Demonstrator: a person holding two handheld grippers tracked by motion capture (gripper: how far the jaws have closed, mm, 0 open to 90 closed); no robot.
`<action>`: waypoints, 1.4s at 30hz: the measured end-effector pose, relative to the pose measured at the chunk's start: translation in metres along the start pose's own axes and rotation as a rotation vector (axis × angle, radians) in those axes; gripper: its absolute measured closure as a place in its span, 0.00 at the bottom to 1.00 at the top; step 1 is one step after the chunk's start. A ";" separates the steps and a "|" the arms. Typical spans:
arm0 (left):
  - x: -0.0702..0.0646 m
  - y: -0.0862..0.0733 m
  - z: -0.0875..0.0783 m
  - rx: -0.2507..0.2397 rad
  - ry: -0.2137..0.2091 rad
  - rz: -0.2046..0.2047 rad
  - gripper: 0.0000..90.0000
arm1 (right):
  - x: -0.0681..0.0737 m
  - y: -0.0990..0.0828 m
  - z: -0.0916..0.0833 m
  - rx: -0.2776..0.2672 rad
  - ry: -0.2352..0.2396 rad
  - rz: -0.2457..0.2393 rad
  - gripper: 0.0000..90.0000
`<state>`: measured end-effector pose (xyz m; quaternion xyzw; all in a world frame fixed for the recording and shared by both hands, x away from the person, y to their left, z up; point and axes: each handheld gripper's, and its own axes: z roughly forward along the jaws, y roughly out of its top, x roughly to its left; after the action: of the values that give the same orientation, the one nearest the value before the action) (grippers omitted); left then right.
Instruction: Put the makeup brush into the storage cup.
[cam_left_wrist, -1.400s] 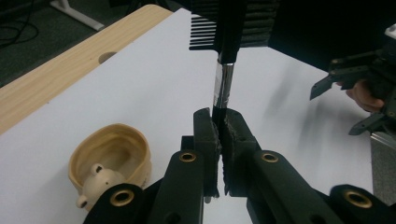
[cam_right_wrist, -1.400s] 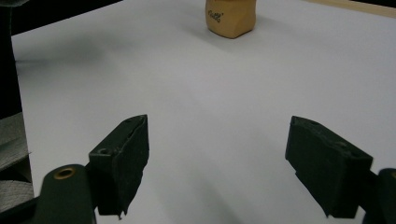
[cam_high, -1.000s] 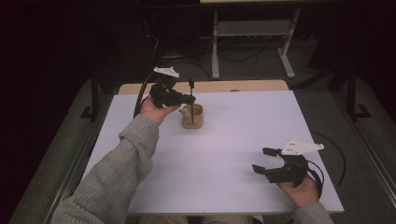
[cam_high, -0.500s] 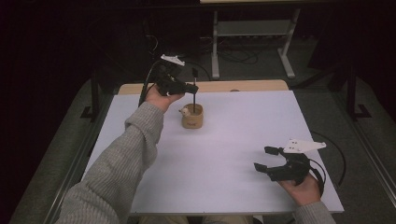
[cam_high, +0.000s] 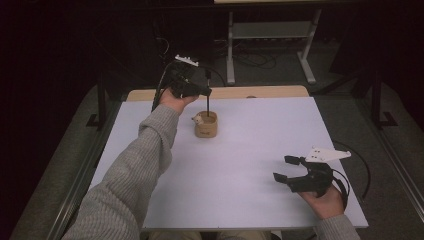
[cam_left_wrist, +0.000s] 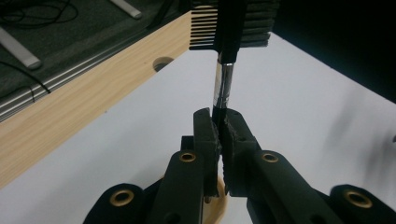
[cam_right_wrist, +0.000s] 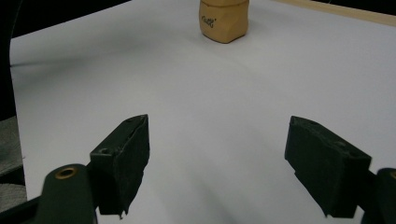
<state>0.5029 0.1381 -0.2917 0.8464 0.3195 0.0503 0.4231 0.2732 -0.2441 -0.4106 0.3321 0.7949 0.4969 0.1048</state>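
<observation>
My left gripper (cam_high: 205, 91) hangs over the far side of the table, shut on the thin black handle of a brush (cam_high: 207, 105) that stands upright. In the left gripper view the jaws (cam_left_wrist: 219, 135) pinch the handle just below its silver ferrule (cam_left_wrist: 223, 84), and the comb-and-bristle head (cam_left_wrist: 231, 23) is above. The handle's lower end reaches the mouth of a small wooden holder (cam_high: 206, 127); whether it touches is unclear. My right gripper (cam_high: 284, 168) rests open near the front right, nothing between its pads (cam_right_wrist: 123, 154). The wooden holder (cam_right_wrist: 223, 18) shows far ahead of it.
The white tabletop (cam_high: 250, 165) has a wooden strip (cam_high: 260, 92) with a round hole (cam_left_wrist: 161, 63) along its far edge. A small pale thing (cam_high: 198, 119) sits at the holder's rim. Metal stand legs (cam_high: 305, 65) and cables lie on the dark floor beyond.
My left hand has carried the brush toward the table's far edge, away from me, still over the holder. The right gripper has stayed put.
</observation>
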 end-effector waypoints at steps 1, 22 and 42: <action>0.001 0.000 0.000 0.001 0.006 -0.002 0.95 | 0.000 0.000 0.000 0.000 0.002 0.002 0.23; 0.007 -0.006 0.019 0.045 0.040 -0.012 0.95 | -0.004 -0.003 0.000 0.000 0.009 0.001 0.24; 0.007 -0.011 0.034 0.090 0.040 -0.020 0.94 | -0.005 -0.004 -0.003 -0.021 0.004 -0.001 0.24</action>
<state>0.5148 0.1241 -0.3228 0.8602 0.3384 0.0486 0.3784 0.2732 -0.2506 -0.4133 0.3297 0.7898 0.5060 0.1070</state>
